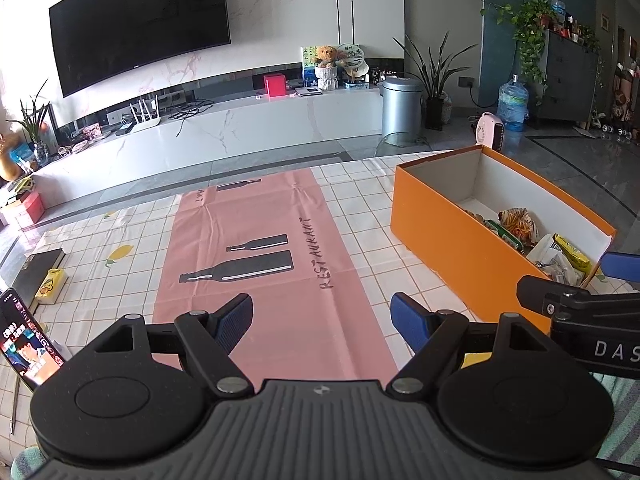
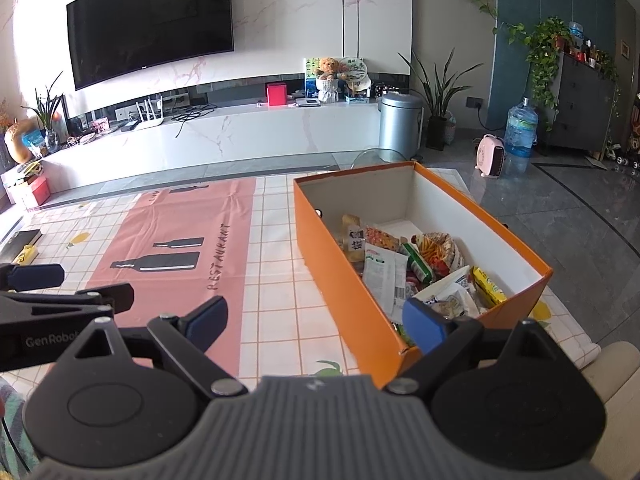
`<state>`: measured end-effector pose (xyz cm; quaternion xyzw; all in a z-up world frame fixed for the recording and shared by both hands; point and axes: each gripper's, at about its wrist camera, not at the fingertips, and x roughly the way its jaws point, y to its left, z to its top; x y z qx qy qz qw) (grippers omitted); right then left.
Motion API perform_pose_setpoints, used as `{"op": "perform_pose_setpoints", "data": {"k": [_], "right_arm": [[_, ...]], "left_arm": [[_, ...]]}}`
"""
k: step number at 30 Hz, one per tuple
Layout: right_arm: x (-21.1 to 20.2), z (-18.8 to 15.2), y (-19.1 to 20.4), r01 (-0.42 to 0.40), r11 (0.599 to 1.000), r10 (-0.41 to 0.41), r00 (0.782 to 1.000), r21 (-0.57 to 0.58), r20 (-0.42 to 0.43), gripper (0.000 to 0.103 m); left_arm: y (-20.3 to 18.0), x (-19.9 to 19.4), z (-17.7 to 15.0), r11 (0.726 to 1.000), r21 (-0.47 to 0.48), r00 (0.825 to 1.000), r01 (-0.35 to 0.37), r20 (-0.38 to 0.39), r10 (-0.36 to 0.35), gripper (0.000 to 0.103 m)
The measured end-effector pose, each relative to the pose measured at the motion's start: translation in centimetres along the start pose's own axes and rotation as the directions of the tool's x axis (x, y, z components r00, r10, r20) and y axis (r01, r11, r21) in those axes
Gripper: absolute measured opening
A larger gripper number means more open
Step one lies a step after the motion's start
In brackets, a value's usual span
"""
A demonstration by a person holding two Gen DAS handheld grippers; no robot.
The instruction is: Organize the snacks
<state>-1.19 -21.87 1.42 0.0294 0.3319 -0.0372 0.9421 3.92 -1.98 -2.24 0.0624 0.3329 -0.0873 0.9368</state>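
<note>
The snack packets [image 2: 416, 272] lie heaped inside the orange box [image 2: 352, 304], filling its near half while the far half shows a bare white floor; among them are a white wrapper with a barcode [image 2: 382, 280], a green stick-shaped pack [image 2: 418, 262], a bag printed with orange strips [image 2: 438, 250] and a yellow packet [image 2: 488, 288] leaning against the right wall. The box stands open-topped on the right side of the table, on the checked tablecloth [image 2: 276, 280], just right of the pink mat [image 2: 180, 264] printed with black bottles and the word RESTAURANT. The right gripper [image 2: 316, 320] hovers at the near left corner of the box, its blue-padded fingers spread wide and holding nothing, the right pad in front of the packets at the near end. The left gripper [image 1: 322, 322] hangs over the near end of the pink mat, its jaws likewise spread wide and empty. At the table's left edge a phone [image 1: 28, 344] with a lit screen stands propped, with a small yellow pack [image 1: 50, 286] beside a dark book [image 1: 38, 270] farther back. Beyond the table are a wall-mounted television [image 1: 140, 24], a white media bench [image 1: 224, 128] and a grey bin [image 1: 401, 110].
</note>
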Motion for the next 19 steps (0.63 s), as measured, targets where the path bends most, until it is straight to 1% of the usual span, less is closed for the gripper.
{"op": "perform_pose_setpoints", "data": {"k": [19], "right_arm": [[0.04, 0.12, 0.20, -0.004, 1.000, 0.004, 1.000, -0.005, -0.008, 0.091]], "left_arm": [[0.16, -0.23, -0.03, 1.000, -0.017, 1.000, 0.008, -0.005, -0.008, 0.092]]}}
